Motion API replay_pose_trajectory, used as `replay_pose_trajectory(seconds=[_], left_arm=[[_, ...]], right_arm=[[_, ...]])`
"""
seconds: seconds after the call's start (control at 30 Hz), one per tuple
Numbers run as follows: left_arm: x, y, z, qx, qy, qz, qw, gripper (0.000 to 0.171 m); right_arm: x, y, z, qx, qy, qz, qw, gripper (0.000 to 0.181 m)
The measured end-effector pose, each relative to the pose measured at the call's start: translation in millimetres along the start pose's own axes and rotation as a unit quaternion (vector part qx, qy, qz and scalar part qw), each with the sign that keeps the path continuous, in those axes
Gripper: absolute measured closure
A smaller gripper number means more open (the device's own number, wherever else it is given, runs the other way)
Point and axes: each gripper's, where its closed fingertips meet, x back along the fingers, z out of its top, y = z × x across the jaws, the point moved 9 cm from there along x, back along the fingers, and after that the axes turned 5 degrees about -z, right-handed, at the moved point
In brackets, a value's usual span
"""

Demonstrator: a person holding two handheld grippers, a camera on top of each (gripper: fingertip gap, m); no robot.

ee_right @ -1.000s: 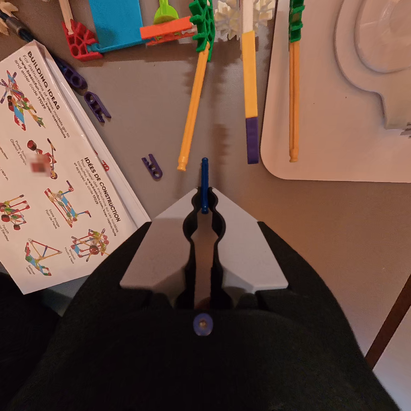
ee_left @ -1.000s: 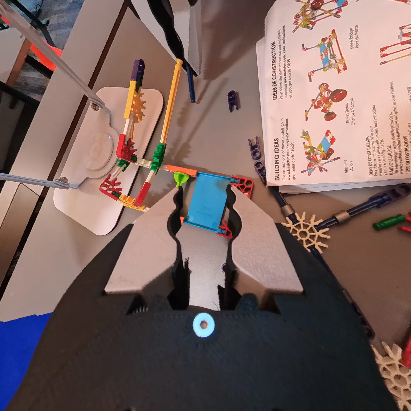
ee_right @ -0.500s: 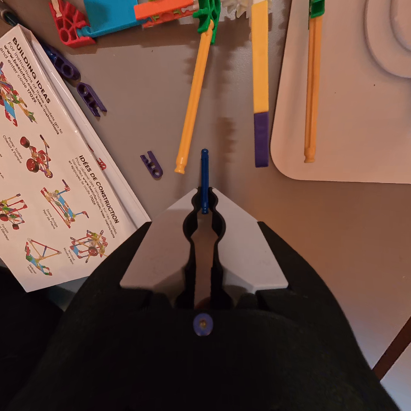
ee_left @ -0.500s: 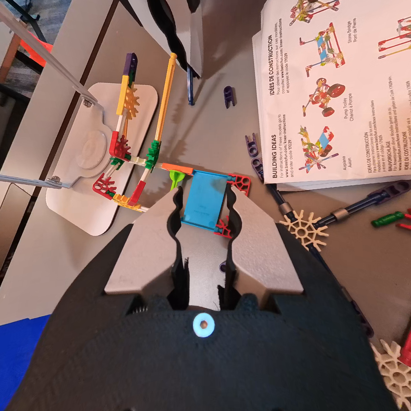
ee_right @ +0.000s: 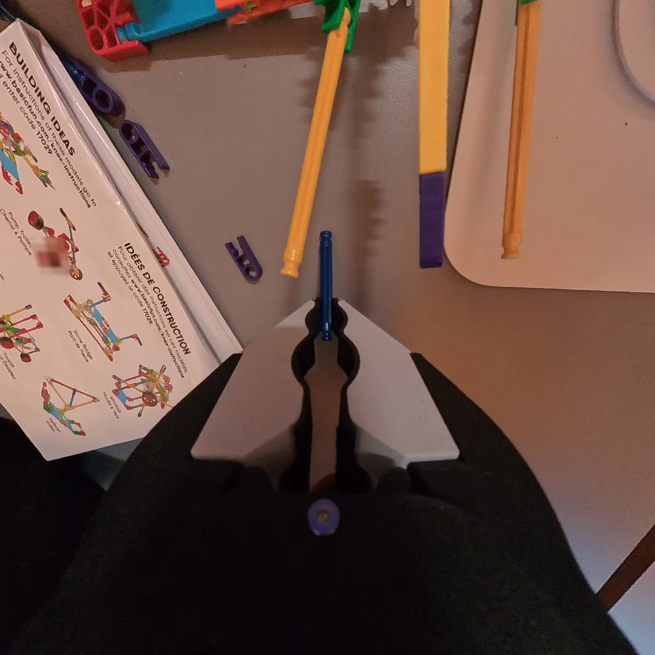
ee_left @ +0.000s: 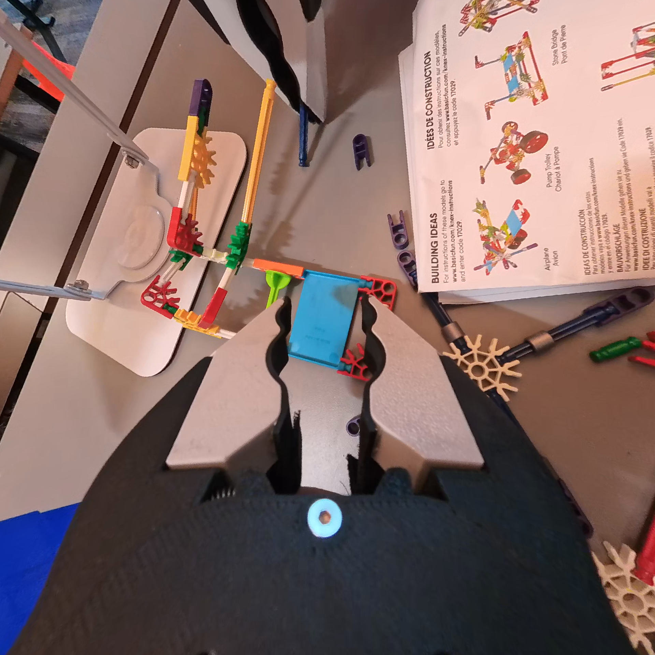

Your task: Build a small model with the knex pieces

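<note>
- Far left of the blue panel (ee_left: 322, 319), a white base plate (ee_left: 117, 319) lies flat on the worktop (ee_left: 336, 212), with two metal struts bolted to it.
- Left of the panel, and joined to it, is a model of rods and connectors (ee_left: 234, 248). Part of it rests over the plate. Its long yellow rod (ee_left: 260, 152) points away from me, beyond the panel.
- My left tongs (ee_left: 324, 304) are released, with one finger on either side of the panel. The gap looks about as wide as the panel. I cannot tell whether the pads touch its edges or hang above them.
- A red corner connector (ee_left: 379, 287) sits at the panel's far right corner, just beside my right-hand finger.
- Beyond the panel, my right tongs (ee_right: 326, 301) are clenched on a dark blue rod (ee_right: 325, 280). They pinch it near its rear end, so most of it sticks out forward.
- I judge that hold narrow, so the rod could swivel if its free tip is pressed sideways. The tip hangs just beside the free end of the yellow rod.
- Beyond the panel and to its right, a small purple clip (ee_left: 361, 152) lies loose.
- Right of the panel is an instruction booklet (ee_left: 531, 177). Nearer me, a cream snowflake connector (ee_left: 482, 368) lies among loose rods.
</note>
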Motion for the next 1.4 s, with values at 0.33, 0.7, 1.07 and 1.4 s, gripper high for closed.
replay_pose_trajectory(seconds=[0.33, 0.7, 1.07, 1.4], left_arm=[[-1, 0, -1, 0.000, -0.002, -0.002, 1.000, 0.133], [-1, 0, -1, 0.001, -0.004, -0.003, 1.000, 0.133], [-1, 0, 0, 0.002, -0.003, 0.000, 1.000, 0.133], [-2, 1, 0, 0.002, -0.005, -0.002, 1.000, 0.132]], right_arm=[[-2, 0, 0, 0.000, -0.002, 0.001, 1.000, 0.178], [-2, 0, 0, -0.002, 0.002, 0.002, 1.000, 0.174], [12, 0, 1, -0.003, 0.018, -0.029, 0.999, 0.171], [21, 2, 1, -0.004, 0.021, -0.061, 0.998, 0.167]])
